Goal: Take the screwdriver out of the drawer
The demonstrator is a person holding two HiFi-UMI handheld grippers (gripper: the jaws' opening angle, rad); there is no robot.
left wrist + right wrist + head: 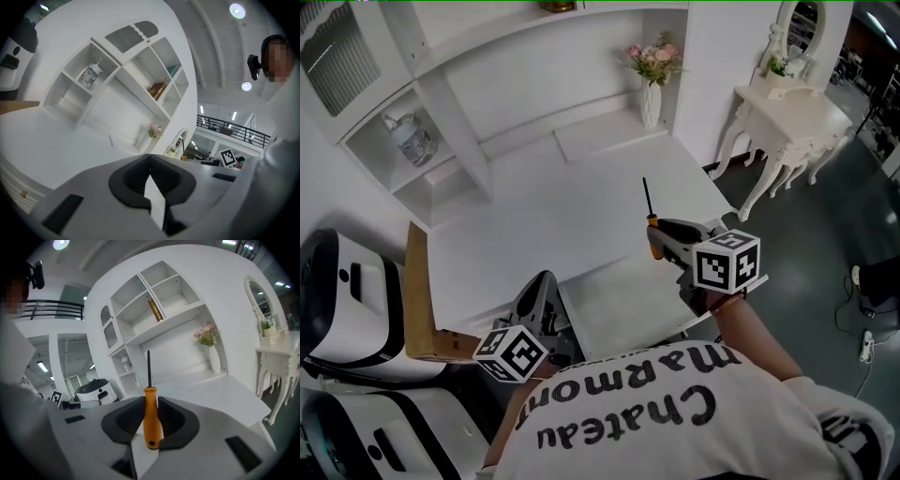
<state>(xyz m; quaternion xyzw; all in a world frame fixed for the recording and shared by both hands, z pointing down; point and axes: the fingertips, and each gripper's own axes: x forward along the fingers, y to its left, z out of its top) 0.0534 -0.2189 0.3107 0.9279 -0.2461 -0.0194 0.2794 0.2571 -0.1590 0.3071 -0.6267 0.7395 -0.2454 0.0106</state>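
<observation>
The screwdriver (pixel 652 230) has an orange handle and a thin black shaft. My right gripper (pixel 661 242) is shut on its handle above the front of the white desk (pixel 534 225), with the shaft pointing up and away from me. In the right gripper view the screwdriver (pixel 152 420) stands upright between the dark pads, and my right gripper (pixel 151 401) faces the shelves. My left gripper (pixel 542 292) hangs at the desk's front left corner. In its own view my left gripper (pixel 150 157) has its tips together with nothing between them. A white drawer-like panel (pixel 623 305) juts from the desk's front edge below my right gripper.
A vase of pink flowers (pixel 652 80) stands at the back of the desk. Shelves with a bottle (pixel 412 141) rise at the left. A white dressing table with a mirror (pixel 787 117) stands to the right. White and black machines (pixel 347 300) and a brown board (pixel 417 300) sit at the left.
</observation>
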